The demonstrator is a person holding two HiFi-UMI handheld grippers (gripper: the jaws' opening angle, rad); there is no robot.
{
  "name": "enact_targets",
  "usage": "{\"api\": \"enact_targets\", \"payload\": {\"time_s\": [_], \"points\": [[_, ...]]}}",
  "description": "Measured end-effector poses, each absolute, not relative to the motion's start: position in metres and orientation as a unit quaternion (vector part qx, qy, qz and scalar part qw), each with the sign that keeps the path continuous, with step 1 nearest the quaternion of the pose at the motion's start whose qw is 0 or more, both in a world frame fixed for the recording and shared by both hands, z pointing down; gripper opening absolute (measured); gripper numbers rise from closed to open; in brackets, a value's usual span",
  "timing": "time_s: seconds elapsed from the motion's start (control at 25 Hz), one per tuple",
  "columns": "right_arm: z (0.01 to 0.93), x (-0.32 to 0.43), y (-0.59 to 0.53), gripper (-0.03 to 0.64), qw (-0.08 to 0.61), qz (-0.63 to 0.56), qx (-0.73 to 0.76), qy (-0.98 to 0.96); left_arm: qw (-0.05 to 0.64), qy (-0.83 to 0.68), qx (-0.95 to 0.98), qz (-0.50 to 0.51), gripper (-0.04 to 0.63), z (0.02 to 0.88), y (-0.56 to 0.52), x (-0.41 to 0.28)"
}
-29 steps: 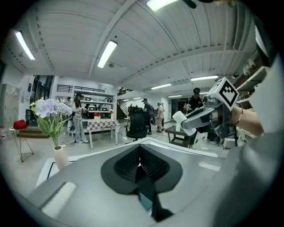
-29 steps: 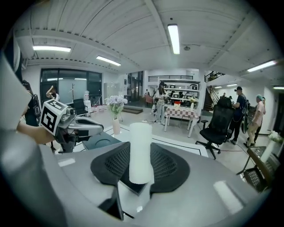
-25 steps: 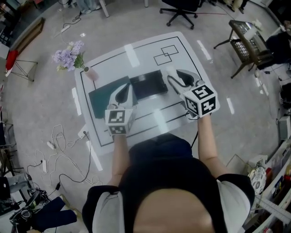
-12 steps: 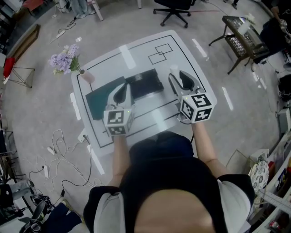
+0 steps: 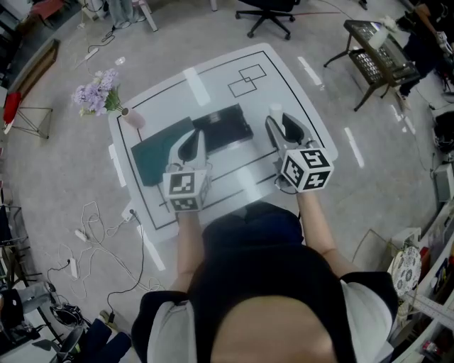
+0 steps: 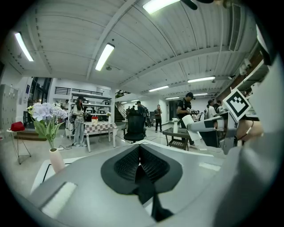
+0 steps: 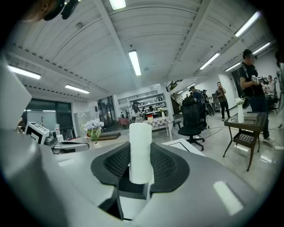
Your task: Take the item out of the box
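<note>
white table (image 5: 284, 88), right claw (image 7: 140, 163) gripping white roll (image 7: 140, 146)

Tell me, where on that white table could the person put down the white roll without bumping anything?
Most room lies at the far end of the table, around the drawn squares beyond the black box. The near strip between the left tongs and right tongs is bare too. Crowded: the left side, with green sheet and vase.

I am in an open lab: past my white table (image 5: 284, 92) are an office chair (image 5: 266, 10), loose floor cables (image 5: 106, 241) and ceiling strip lights (image 6: 104, 56).
</note>
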State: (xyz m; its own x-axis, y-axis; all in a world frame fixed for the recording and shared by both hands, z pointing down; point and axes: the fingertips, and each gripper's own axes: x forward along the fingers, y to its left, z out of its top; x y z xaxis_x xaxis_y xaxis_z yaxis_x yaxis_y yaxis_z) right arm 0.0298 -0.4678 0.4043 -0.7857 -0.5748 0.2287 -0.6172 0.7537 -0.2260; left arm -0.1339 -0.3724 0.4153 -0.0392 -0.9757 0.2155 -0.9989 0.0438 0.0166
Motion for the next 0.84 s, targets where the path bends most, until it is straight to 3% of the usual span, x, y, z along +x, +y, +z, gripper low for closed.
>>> {"api": "enact_targets", "payload": {"time_s": [0.84], "points": [[0.4100,0.0248,-0.4711,0.137,0.088,0.145,0.318,-0.933,0.090,-0.711,0.693,0.074,0.009,0.4203,-0.3767,-0.1312]]}}
